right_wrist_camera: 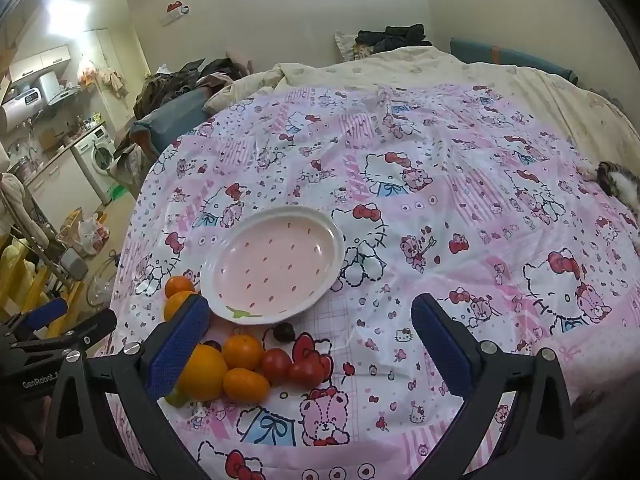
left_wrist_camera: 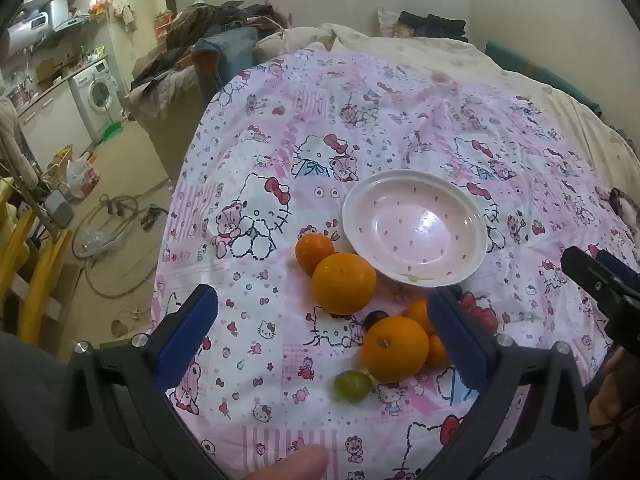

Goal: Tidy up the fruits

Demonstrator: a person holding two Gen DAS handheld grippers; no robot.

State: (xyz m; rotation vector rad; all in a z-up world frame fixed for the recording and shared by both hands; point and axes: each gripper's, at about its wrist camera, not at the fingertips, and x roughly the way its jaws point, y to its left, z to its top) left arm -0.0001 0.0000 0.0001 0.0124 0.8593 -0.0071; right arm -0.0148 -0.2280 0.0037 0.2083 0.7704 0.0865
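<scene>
An empty pink plate (left_wrist_camera: pixel 414 228) with a white rim lies on a Hello Kitty cloth; it also shows in the right wrist view (right_wrist_camera: pixel 276 266). Beside it lie several oranges (left_wrist_camera: pixel 344 283) (left_wrist_camera: pixel 395 349) (right_wrist_camera: pixel 242 351), a green grape (left_wrist_camera: pixel 353 385), a dark grape (right_wrist_camera: pixel 283 332) and two red tomatoes (right_wrist_camera: pixel 276 365). My left gripper (left_wrist_camera: pixel 320 344) is open and empty, hovering over the fruit near an orange. My right gripper (right_wrist_camera: pixel 310 344) is open and empty above the fruit cluster. The right gripper's tip shows in the left wrist view (left_wrist_camera: pixel 600 276).
The cloth (right_wrist_camera: pixel 440 220) covers a bed with a cream quilt (right_wrist_camera: pixel 420 64) behind. A cat (right_wrist_camera: pixel 618 182) lies at the right edge. The bed's left edge drops to a cluttered floor with a washing machine (left_wrist_camera: pixel 100 94) and a yellow frame (left_wrist_camera: pixel 36 276).
</scene>
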